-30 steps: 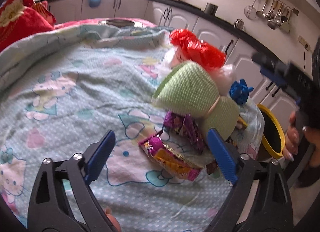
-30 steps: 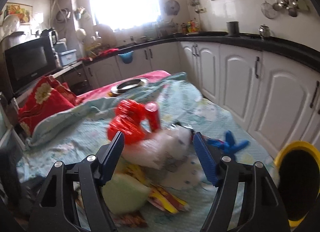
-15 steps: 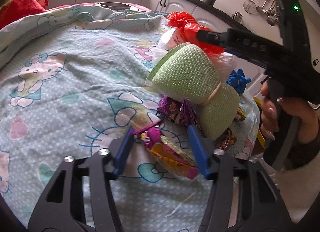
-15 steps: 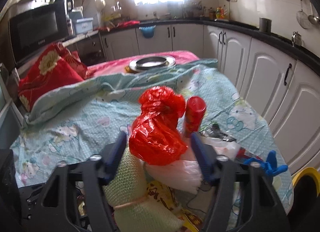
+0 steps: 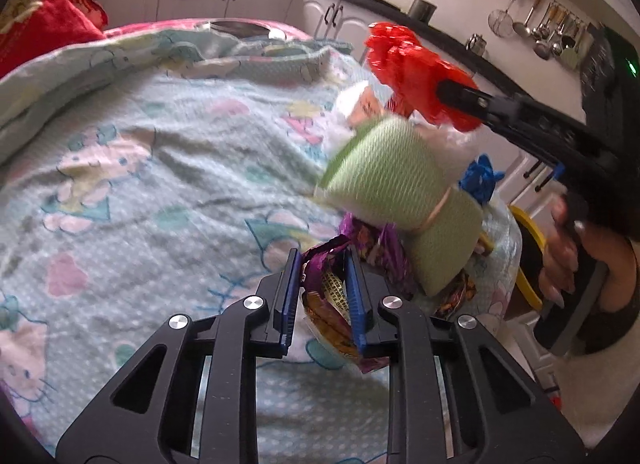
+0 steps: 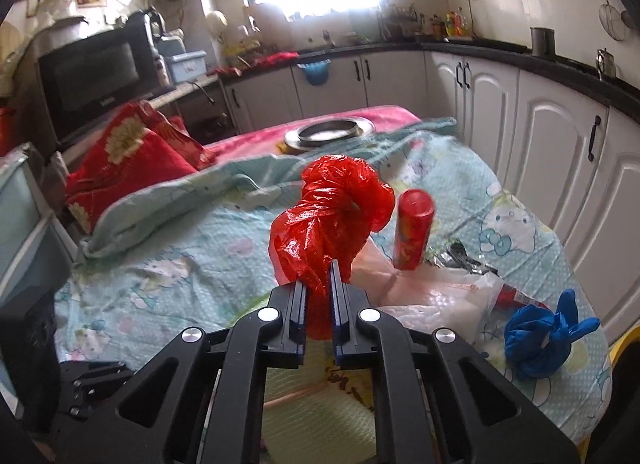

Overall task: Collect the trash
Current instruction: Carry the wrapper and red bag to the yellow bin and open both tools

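Observation:
My left gripper (image 5: 322, 288) is shut on a purple and yellow snack wrapper (image 5: 330, 304) on the cartoon-print blanket (image 5: 160, 183). My right gripper (image 6: 318, 304) is shut on a crumpled red plastic bag (image 6: 328, 219), which also shows in the left wrist view (image 5: 412, 71) held above the pile. Beside them lie a green foam net roll (image 5: 396, 191), a white plastic bag (image 6: 436, 296), a red can (image 6: 412, 229), a blue knotted bag (image 6: 540, 340) and another purple wrapper (image 5: 380, 244).
A yellow-rimmed black bin (image 5: 528, 260) stands off the blanket's right edge. Red pillows (image 6: 132, 167) lie at the far left. A metal dish (image 6: 330, 133) sits at the far end. White kitchen cabinets (image 6: 540, 123) run along the right.
Both grippers have closed: the left on the snack wrapper, the right on the red bag. The red bag is raised a little from the pile.

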`<state>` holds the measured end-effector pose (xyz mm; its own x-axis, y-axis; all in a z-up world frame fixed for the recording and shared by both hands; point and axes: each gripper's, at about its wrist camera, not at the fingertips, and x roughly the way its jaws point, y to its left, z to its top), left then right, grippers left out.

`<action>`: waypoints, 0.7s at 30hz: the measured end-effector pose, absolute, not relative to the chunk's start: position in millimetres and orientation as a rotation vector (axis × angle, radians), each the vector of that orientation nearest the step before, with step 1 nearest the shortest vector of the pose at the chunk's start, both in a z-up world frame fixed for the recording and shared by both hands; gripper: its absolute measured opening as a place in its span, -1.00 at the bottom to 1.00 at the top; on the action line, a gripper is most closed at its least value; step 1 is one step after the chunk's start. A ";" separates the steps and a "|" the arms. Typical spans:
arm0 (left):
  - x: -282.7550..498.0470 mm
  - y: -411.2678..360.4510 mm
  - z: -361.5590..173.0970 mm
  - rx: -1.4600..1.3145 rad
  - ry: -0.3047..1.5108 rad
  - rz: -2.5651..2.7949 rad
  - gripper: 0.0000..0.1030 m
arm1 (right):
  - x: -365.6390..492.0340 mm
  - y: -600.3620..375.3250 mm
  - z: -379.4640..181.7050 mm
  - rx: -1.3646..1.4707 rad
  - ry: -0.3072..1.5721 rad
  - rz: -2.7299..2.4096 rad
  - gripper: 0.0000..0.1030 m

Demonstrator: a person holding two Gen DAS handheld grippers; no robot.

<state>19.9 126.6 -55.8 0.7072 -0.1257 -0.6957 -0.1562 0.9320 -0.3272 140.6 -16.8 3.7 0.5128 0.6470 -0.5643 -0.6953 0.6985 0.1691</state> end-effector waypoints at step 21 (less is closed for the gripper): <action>56.0 62.7 23.6 -0.238 0.589 -0.098 -0.70 | 104.5 -132.3 54.8 0.016 0.503 0.708 -0.82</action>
